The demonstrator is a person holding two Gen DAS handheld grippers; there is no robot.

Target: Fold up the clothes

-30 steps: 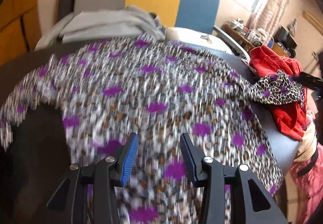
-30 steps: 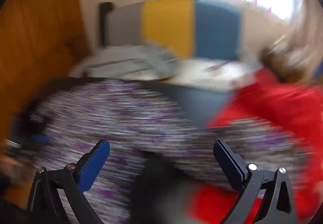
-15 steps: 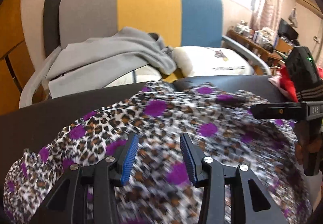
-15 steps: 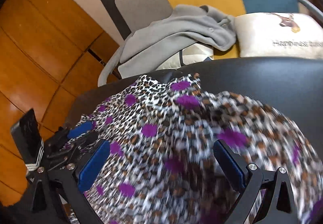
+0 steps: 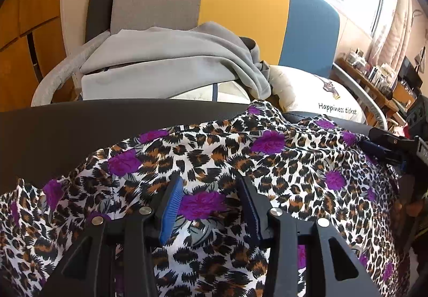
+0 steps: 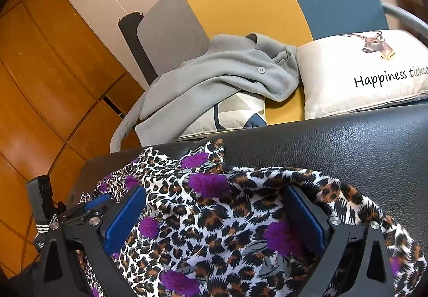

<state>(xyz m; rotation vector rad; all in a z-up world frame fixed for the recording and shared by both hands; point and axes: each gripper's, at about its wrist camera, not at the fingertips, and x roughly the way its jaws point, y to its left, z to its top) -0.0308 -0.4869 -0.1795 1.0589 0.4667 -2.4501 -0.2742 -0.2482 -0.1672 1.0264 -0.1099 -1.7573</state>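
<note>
Cushion (image 6: 358, 75) reads "Happiness ticke…" — both grippers' fingers (image 5: 171, 203) (image 6: 125, 216) gape over leopard-print garment (image 5: 267, 158).

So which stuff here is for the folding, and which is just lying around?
For the folding:
leopard-print garment with purple flowers
left gripper
right gripper
black padded surface the garment lies on

Just lying around:
grey garment
deer cushion
patterned cushion
striped sofa
</note>
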